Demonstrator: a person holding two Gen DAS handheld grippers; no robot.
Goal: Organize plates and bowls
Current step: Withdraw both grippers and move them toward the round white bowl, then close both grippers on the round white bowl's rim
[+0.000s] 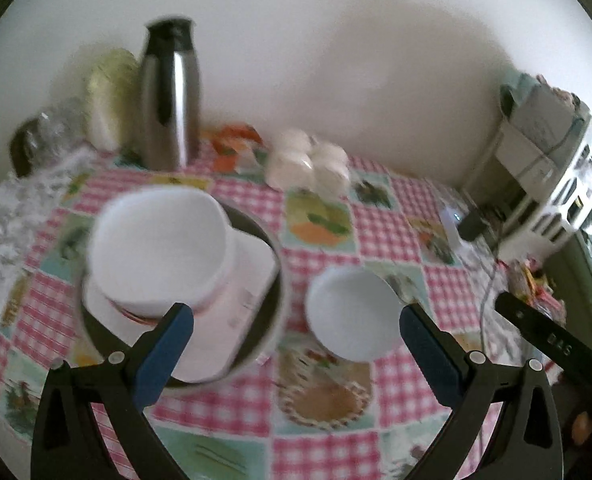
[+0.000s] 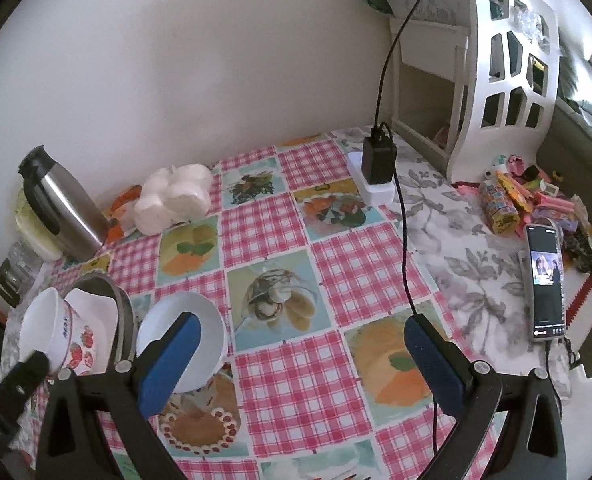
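- Small white bowl (image 1: 353,314) sits alone on the tabletop (image 1: 379,236), just beside the stacked dishes (image 1: 164,252).
- Left claw (image 1: 296,344) and right claw (image 2: 301,356) both gape wide, empty.
- Likely glazed, slippery, breakable; pinch its rim.

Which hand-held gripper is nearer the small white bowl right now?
Left. The small white bowl sits just inside the left hand-held gripper, by its right finger. The right hand-held gripper has it beyond its left finger.

White bowl (image 1: 353,314); pink-checked tablecloth (image 1: 383,232); strawberry-patterned cup (image 2: 62,330).
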